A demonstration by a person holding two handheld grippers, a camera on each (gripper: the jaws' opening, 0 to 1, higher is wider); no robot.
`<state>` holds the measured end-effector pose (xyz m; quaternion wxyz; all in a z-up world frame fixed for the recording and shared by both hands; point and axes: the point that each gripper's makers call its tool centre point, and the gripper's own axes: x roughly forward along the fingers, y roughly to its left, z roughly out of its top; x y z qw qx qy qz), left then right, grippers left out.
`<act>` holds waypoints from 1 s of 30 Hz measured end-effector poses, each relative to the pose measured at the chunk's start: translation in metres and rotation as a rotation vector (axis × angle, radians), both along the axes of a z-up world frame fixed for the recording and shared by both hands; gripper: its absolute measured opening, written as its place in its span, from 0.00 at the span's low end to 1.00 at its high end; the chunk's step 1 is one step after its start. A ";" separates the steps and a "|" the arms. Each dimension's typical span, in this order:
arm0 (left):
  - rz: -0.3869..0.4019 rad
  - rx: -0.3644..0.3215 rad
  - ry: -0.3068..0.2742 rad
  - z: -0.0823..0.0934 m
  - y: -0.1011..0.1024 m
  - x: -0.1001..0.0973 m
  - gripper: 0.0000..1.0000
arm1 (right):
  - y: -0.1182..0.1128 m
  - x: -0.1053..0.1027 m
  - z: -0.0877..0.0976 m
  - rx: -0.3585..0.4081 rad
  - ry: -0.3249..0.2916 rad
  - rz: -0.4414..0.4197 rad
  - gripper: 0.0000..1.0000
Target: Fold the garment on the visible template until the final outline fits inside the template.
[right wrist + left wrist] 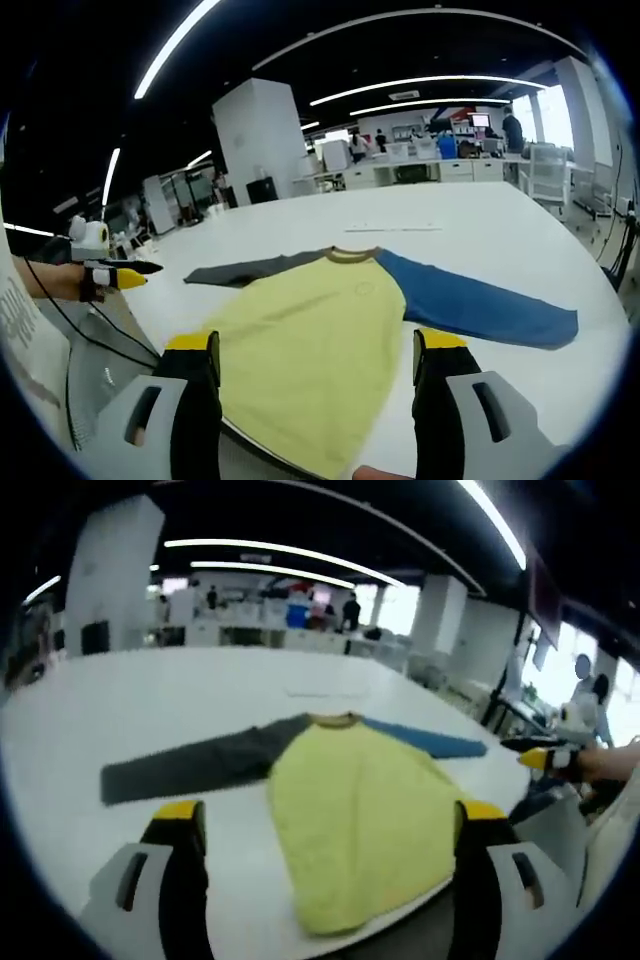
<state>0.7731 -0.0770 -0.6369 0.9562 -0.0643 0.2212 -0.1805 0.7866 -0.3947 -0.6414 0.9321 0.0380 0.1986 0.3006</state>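
A long-sleeved shirt lies flat on the white table, collar away from me. Its yellow body reaches the near table edge. One sleeve is dark grey, the other blue. My left gripper hovers open over the hem, with nothing between its jaws. My right gripper is also open and empty, above the hem from the other side. The right gripper shows at the right of the left gripper view, held by a hand. In the right gripper view, the left gripper shows at the left.
A thin pale mark lies on the white table beyond the collar. Desks, a white pillar and people stand far behind. The table's near edge runs under the hem.
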 end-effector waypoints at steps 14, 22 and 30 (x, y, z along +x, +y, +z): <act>-0.033 -0.013 0.014 -0.003 -0.007 -0.001 0.99 | -0.001 0.001 -0.001 -0.003 0.003 -0.001 0.79; -0.043 -0.019 0.013 -0.002 -0.010 -0.001 0.99 | -0.008 0.003 -0.006 -0.013 0.015 -0.014 0.79; -0.046 -0.016 0.032 -0.005 -0.009 -0.004 0.99 | -0.024 0.014 -0.008 0.011 0.024 -0.059 0.78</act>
